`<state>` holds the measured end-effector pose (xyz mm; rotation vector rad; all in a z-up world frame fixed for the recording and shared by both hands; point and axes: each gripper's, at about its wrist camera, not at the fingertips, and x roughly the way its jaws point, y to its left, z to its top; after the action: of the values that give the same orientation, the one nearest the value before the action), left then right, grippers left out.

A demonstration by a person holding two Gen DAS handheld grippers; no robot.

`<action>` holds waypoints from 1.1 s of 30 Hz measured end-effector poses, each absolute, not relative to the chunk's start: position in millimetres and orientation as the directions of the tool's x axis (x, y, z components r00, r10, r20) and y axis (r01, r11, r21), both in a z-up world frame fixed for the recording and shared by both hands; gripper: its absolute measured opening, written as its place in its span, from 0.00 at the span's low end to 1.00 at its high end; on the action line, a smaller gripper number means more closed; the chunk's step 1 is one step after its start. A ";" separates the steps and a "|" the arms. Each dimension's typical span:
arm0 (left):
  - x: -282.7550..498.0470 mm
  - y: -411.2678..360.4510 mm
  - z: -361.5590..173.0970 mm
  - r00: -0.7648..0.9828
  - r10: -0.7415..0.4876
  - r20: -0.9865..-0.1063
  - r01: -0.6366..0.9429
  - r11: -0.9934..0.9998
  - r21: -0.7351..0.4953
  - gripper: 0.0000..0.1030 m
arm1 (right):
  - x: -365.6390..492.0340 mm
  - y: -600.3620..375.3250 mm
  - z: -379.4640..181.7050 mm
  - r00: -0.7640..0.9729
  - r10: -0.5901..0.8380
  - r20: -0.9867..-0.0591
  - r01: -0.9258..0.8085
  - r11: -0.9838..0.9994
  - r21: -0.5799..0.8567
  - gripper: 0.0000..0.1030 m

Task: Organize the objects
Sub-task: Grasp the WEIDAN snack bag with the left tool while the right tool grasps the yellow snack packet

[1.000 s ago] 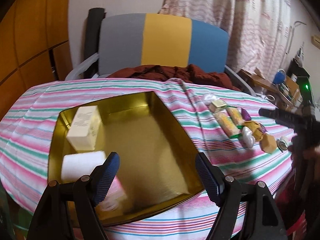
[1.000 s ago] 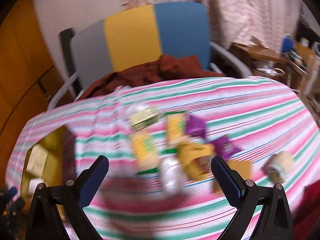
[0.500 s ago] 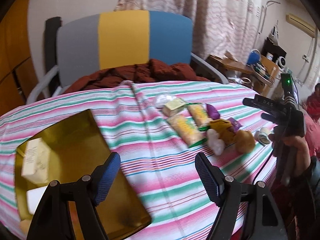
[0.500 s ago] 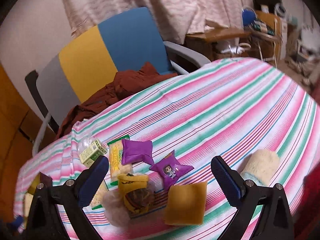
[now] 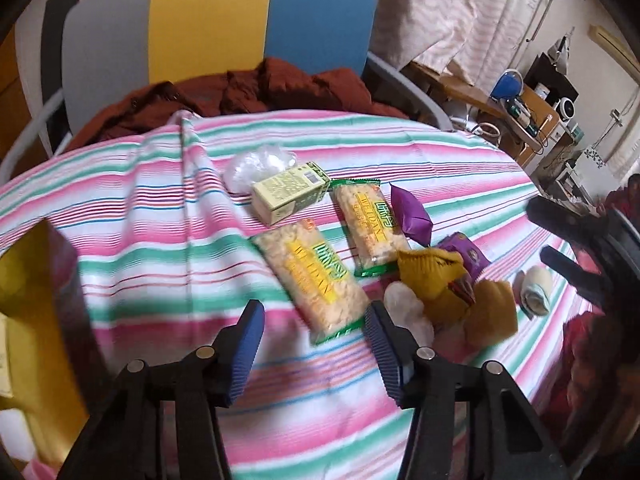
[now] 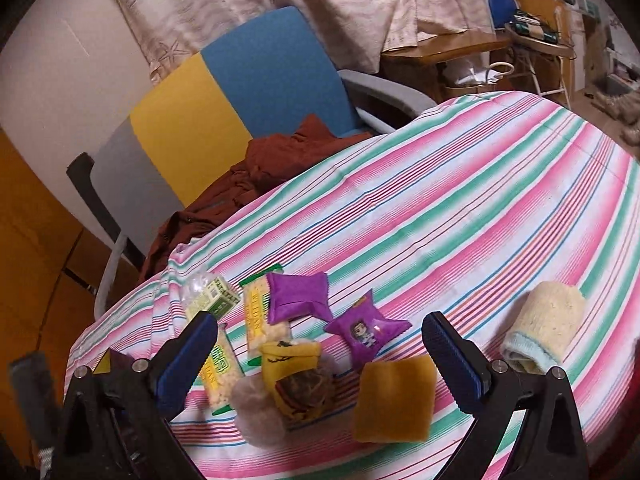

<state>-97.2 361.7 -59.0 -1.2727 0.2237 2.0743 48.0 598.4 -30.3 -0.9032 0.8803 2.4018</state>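
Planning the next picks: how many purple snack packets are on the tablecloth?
2. One purple packet lies against the far green-edged cracker pack; the other, with a cartoon figure, lies behind the yellow sponge. None seems hidden.

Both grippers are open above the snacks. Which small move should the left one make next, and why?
Probably lower the left gripper onto the nearer rice cracker pack. Its jaws are open and empty, and the pack's near end lies between the fingertips, clear on its left side.

A striped tablecloth (image 6: 460, 208) covers the table, bearing snack packets (image 5: 320, 276), a small box (image 5: 286, 192), a rolled cloth (image 6: 544, 332).
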 end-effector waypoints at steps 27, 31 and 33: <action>-122.0 404.9 -106.7 -0.312 0.382 -0.870 -0.635 -0.765 -0.108 0.48 | 46.5 603.6 -35.8 -0.693 0.133 -0.709 -0.569 -0.704 0.424 1.00; -106.5 387.6 -105.3 -0.306 0.386 -0.870 -0.641 -0.760 -0.111 0.48 | 44.1 601.4 -34.6 -0.721 0.085 -0.688 -0.523 -0.718 0.460 1.00; -94.1 377.7 -104.7 -0.306 0.389 -0.869 -0.646 -0.756 -0.110 0.48 | 42.3 599.7 -35.5 -0.731 0.049 -0.680 -0.497 -0.722 0.482 1.00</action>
<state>-94.1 377.7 -104.7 -1.2894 0.3430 2.0919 42.3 599.7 -35.5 -0.9471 0.9677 2.4798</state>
